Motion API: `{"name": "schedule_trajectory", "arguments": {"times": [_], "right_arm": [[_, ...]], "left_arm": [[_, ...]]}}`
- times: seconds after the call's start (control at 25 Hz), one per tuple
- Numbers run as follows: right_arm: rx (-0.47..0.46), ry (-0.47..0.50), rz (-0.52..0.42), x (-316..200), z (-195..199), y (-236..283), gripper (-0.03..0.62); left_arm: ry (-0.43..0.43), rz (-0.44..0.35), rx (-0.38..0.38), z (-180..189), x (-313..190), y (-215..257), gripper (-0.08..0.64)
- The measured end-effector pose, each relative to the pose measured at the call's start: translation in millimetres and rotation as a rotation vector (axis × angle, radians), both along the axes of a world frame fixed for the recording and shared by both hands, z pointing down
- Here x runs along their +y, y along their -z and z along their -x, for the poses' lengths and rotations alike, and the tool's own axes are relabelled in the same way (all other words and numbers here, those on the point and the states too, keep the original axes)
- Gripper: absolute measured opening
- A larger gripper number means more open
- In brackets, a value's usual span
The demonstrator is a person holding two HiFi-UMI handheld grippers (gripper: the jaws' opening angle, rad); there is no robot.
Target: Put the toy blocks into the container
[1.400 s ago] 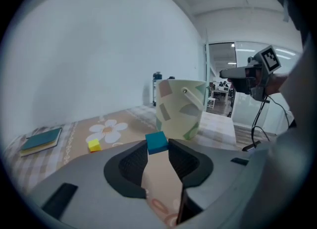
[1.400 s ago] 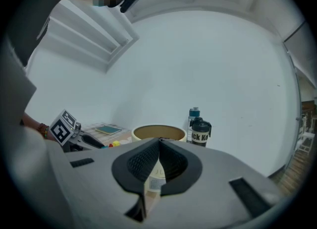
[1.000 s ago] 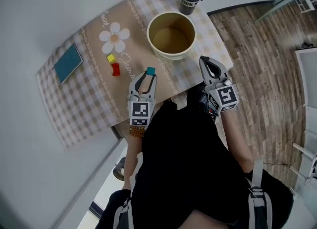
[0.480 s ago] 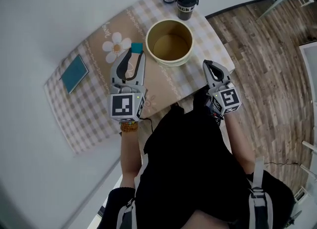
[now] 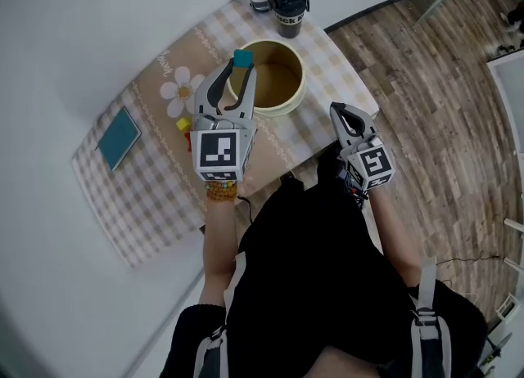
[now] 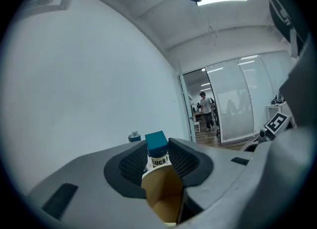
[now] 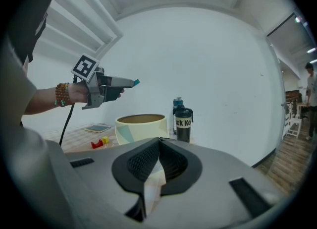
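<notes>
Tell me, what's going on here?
A person with a gripper in each hand is putting toy blocks into a bowl. The left gripper holds a teal block above the bowl, not yet dropped. The right gripper is shut and empty near the table edge. A red block and a yellow block lie on the table.

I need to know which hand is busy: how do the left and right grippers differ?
The left gripper clamps a teal block at its tips; the right gripper has jaws together on nothing. The left gripper is held high over the cream container; the right gripper sits low by the table's near edge. Both are grey and two-jawed.
</notes>
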State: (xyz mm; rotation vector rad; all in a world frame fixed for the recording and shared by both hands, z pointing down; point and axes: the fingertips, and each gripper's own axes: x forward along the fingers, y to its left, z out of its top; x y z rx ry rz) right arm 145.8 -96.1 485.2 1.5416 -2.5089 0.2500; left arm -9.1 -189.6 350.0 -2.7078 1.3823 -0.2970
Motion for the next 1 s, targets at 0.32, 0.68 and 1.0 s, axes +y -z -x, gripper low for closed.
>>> {"name": "schedule_trajectory", "arguments": {"times": [0.32, 0.68, 1.0], "right_arm": [[0.004, -0.027, 0.011, 2, -12, -4, 0.006], [0.006, -0.046, 0.02, 3, -22, -7, 0.006], [0.013, -0.054, 0.034, 5, -25, -12, 0.006]], "left_arm": [[-0.002, 0.012, -0.005, -10, -9, -10, 0.147], [-0.02, 0.085, -0.045, -24, -17, -47, 0.147], [-0.017, 0.125, -0.11, -25, -21, -78, 0.149]]}}
